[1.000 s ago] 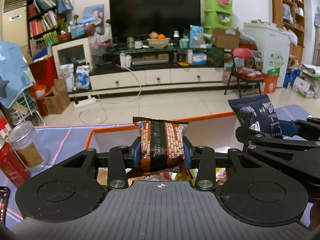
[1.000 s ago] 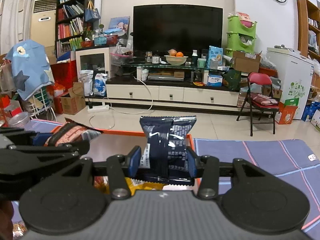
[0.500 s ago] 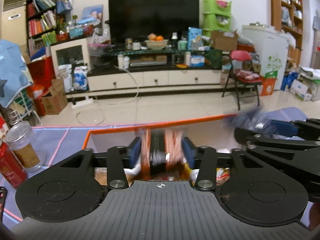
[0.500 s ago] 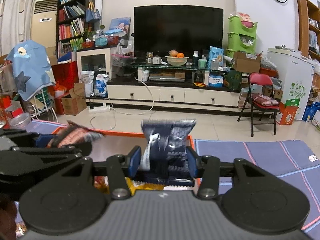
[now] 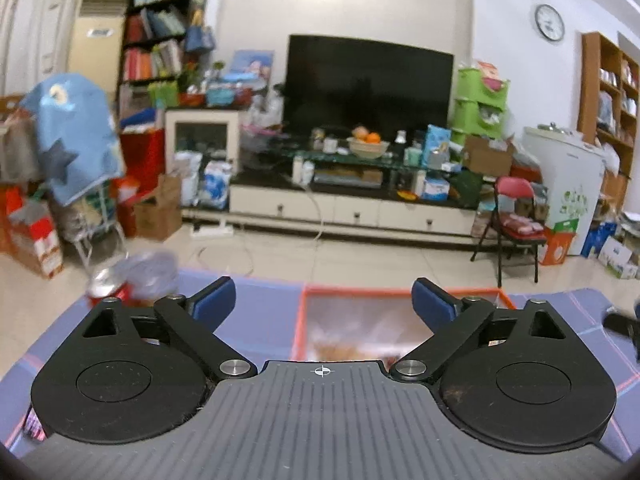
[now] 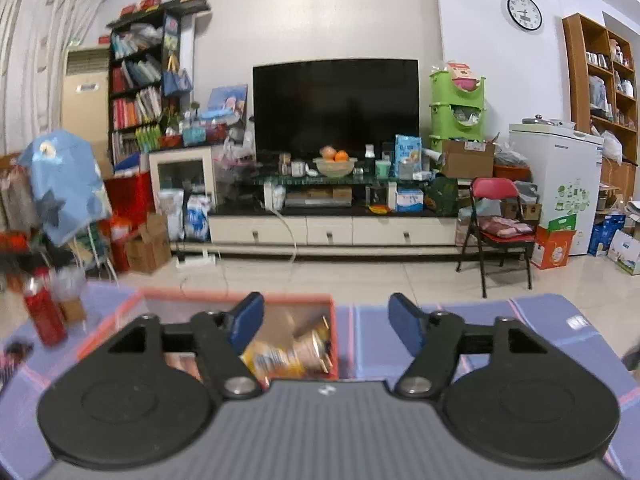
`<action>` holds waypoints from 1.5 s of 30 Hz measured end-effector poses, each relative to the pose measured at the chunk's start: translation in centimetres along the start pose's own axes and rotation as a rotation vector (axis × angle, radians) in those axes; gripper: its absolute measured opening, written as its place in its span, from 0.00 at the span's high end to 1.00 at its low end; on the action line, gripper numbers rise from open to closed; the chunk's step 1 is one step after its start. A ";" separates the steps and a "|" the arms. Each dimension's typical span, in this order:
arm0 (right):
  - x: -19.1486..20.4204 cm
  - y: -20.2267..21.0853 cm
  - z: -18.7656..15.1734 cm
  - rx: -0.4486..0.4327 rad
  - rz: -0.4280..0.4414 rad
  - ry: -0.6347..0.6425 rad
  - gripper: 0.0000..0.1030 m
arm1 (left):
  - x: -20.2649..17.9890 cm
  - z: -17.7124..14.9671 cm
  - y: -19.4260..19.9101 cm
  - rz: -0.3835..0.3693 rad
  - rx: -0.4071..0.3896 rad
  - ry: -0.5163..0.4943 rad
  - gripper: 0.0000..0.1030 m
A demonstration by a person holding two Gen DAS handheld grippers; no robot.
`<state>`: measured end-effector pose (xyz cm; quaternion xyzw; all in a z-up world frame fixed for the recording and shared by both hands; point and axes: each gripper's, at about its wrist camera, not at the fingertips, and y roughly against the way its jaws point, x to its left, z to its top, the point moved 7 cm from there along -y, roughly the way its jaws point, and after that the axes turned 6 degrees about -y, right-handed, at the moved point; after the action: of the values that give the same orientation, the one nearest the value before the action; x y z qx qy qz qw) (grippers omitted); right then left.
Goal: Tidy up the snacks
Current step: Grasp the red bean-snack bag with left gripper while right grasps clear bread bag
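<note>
Left gripper (image 5: 323,300): jaws spread wide, holding nothing, above orange-rimmed box (image 5: 400,290). Right gripper (image 6: 326,322): jaws wide apart, holding nothing. Snack packets (image 6: 288,354): inside box, blurred. Red can (image 6: 44,316): left of box on purple cloth (image 6: 500,320).

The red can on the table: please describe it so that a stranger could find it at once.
Start from the blue cloth-covered table and its orange-rimmed box of snack packets. To the left of the box, near the table's far left edge, stands the red can. Its neighbour is a clear jar; only the can is red.
</note>
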<state>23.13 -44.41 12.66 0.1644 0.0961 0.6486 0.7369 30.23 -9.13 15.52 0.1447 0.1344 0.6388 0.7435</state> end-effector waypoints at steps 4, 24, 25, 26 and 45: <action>-1.1 0.5 -5.9 0.150 -0.031 0.099 0.28 | 4.0 -5.8 3.5 0.071 0.075 0.136 0.34; -2.0 -3.5 -12.9 0.324 0.158 0.148 0.27 | -4.0 -17.0 3.0 0.054 0.354 0.206 0.30; -2.1 -3.9 -13.0 0.332 0.163 0.143 0.27 | -4.1 -17.0 2.9 0.051 0.355 0.207 0.30; -2.1 -4.3 -13.1 0.341 0.167 0.135 0.28 | -4.3 -17.1 2.9 0.052 0.358 0.199 0.30; -2.0 -4.8 -14.3 0.368 0.153 0.108 0.35 | -5.2 -18.6 -0.2 0.037 0.419 0.133 0.55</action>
<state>22.18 -45.22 -2.44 0.2683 0.2396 0.6819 0.6369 22.51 -13.52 -1.66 0.2561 0.3103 0.6185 0.6750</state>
